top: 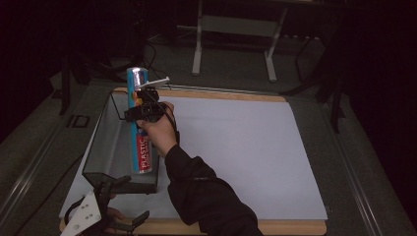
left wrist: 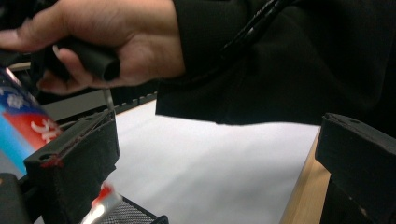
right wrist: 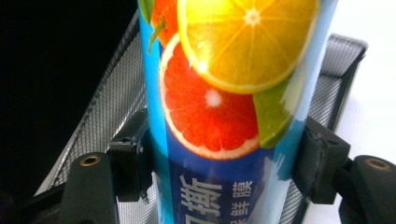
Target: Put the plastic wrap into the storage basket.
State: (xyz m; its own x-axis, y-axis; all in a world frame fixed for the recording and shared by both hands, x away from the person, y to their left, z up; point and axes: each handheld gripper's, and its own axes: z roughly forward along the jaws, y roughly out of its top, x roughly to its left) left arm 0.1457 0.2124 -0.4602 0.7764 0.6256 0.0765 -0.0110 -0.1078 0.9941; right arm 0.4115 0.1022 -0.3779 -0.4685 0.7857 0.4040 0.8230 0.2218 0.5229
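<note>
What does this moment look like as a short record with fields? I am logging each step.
held thing: roll of plastic wrap
holder: right gripper, jaws clamped on the roll's sides
roll position: above the mesh tray, lengthwise
left gripper: jaws open, one at the tray's near corner
surface: white sheet on a wooden board

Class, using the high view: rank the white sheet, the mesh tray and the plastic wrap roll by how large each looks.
1. white sheet, covering most of the board.
2. mesh tray, along the sheet's left edge.
3. plastic wrap roll, long but narrow; the right gripper holds it nearer the camera, so it looks slightly enlarged.
</note>
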